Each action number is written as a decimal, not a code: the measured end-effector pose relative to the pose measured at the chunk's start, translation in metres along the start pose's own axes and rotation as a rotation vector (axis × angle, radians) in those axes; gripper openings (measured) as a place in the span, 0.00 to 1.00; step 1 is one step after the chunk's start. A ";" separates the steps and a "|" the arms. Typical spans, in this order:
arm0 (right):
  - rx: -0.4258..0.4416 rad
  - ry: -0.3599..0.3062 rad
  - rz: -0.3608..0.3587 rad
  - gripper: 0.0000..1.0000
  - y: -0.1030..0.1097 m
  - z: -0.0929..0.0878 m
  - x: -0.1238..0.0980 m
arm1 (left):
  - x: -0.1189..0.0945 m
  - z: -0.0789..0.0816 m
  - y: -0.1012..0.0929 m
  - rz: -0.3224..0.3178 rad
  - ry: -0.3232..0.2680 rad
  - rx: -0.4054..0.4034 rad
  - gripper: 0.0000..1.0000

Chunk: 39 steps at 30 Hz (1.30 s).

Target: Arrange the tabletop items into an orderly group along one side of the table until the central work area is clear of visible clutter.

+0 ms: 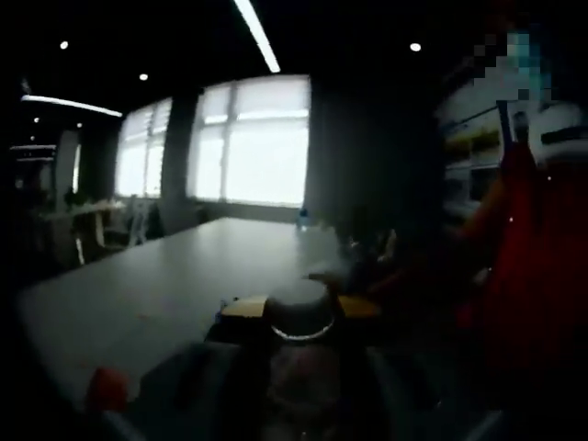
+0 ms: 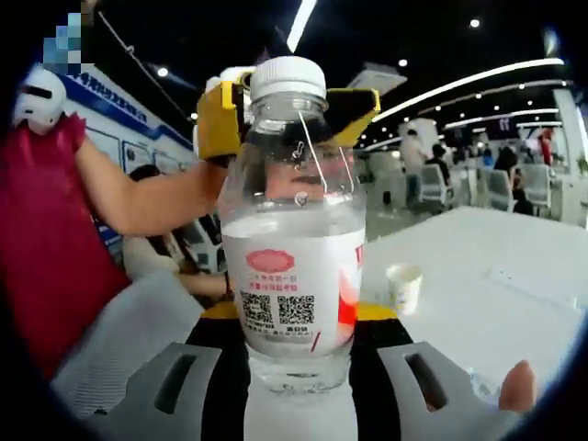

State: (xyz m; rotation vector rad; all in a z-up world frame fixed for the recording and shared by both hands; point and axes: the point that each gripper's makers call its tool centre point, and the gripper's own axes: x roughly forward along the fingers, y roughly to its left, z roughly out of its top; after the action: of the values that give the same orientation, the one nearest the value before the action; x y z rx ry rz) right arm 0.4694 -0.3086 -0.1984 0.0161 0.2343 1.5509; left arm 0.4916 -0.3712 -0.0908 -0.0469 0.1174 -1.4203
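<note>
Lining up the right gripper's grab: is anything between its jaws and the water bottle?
Nothing visible. In the right gripper view the water bottle stands upright directly between the right gripper's open jaws. The paper cup sits apart on the white table.

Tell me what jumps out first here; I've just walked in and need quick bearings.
A clear water bottle with a white cap stands dead centre in the right gripper view, between the right gripper's jaws. Behind it is the yellow left gripper, and a paper cup stands on the white table to the right. The left gripper view is dim, with bright windows beyond.
</note>
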 end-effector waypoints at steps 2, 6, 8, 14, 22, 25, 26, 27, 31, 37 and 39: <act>-0.012 0.011 0.028 0.41 0.010 0.002 0.001 | -0.003 0.002 -0.008 -0.044 -0.006 -0.009 0.24; -0.026 0.044 0.078 0.40 0.023 0.003 0.001 | -0.006 0.003 -0.020 -0.092 0.004 -0.015 0.24; -0.037 0.066 0.103 0.40 0.028 0.002 0.001 | -0.006 0.002 -0.025 -0.116 0.013 -0.013 0.25; -0.049 0.061 0.115 0.41 0.028 0.005 0.001 | -0.008 0.007 -0.028 -0.123 -0.009 0.005 0.23; -0.067 0.088 0.105 0.43 0.021 0.001 0.003 | -0.009 0.004 -0.026 -0.090 0.004 0.021 0.22; -0.064 0.094 0.106 0.43 0.019 -0.001 0.003 | -0.009 0.002 -0.023 -0.077 0.006 0.019 0.22; -0.061 0.093 0.103 0.44 0.017 -0.001 0.004 | -0.009 0.001 -0.022 -0.069 0.006 0.018 0.22; -0.057 0.097 0.103 0.44 0.017 -0.002 0.004 | -0.009 0.000 -0.020 -0.060 0.010 0.016 0.22; -0.046 0.103 0.072 0.45 0.007 -0.006 0.006 | -0.006 -0.005 -0.012 -0.011 0.020 0.017 0.21; -0.063 0.135 0.002 0.46 -0.012 -0.018 0.013 | -0.007 -0.021 0.005 0.088 0.055 0.033 0.21; -0.056 0.136 -0.007 0.46 -0.014 -0.022 0.015 | -0.010 -0.027 0.008 0.104 0.063 0.042 0.21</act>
State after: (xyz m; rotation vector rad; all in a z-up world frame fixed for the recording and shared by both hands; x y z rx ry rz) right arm 0.4803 -0.2965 -0.2238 -0.1341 0.2981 1.5529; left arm 0.4947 -0.3589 -0.1182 0.0380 0.1397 -1.3200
